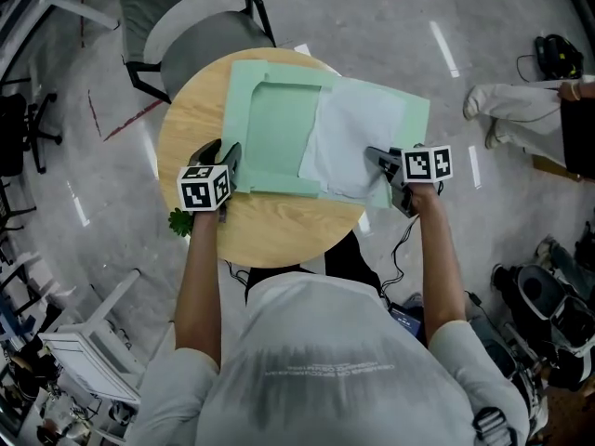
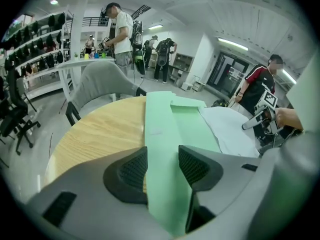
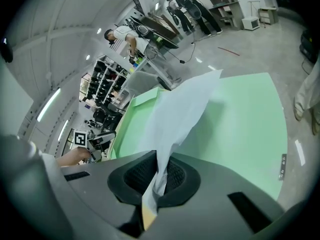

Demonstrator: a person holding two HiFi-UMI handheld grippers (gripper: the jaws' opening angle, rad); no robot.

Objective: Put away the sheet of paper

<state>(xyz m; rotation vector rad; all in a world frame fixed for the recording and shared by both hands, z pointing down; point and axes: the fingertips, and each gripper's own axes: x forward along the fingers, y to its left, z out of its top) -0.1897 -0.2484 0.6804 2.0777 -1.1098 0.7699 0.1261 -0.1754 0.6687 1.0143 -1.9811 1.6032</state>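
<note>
- not finished: the sheet of paper (image 1: 358,137) lies uncovered on the right half of the open green folder (image 1: 274,128), on the round wooden table (image 1: 191,119).
- the right gripper (image 1: 376,159) has its jaws pressed together on the sheet's near edge.
- the left gripper (image 1: 230,159) has its jaws spread, with the folder's left flap between them but unclamped.
- the folder holds nothing else; seating the sheet and closing the flaps likely remain.

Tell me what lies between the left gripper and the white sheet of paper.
Only the open inner face of the light green folder, lying flat on the round wooden table; the head view shows it.
</note>
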